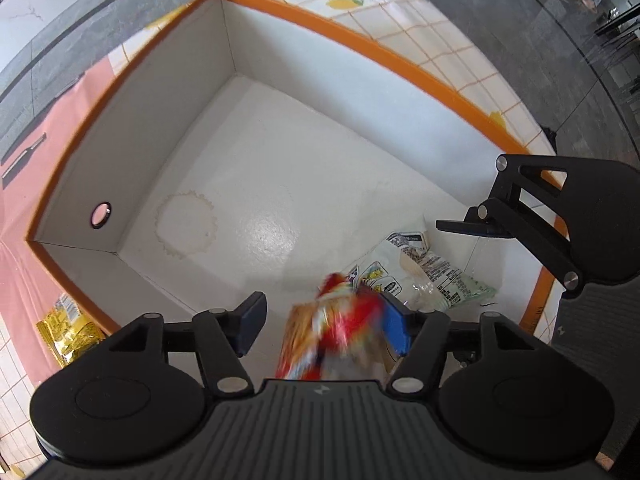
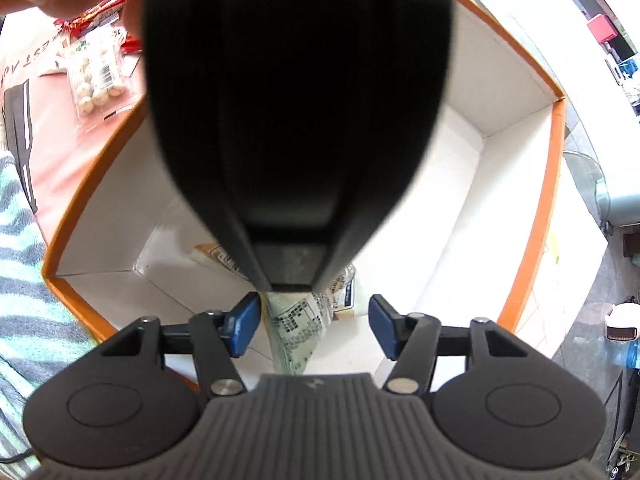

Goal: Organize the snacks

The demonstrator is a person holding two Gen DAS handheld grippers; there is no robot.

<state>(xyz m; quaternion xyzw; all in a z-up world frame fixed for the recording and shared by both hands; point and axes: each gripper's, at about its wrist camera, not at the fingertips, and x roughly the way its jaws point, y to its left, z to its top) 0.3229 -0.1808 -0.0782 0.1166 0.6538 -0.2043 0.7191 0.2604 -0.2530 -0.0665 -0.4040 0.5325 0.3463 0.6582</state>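
My worry is the box [image 1: 360, 46]: both my tongs hang over the same near corner of it, and my left gripper's housing fills most of my right camera's view, so a careless lift could knock the two tools together or snag a packet and drag it out over the orange rim. My left gripper [image 1: 326, 326] stands released, and the red and orange snack bag [image 1: 332, 328] blurs between its blue pads, apparently dropping clear. My right gripper [image 2: 314, 326] is unclenched too, the green-and-white printed packet [image 2: 300, 332] lying loose on the box floor between its pads.
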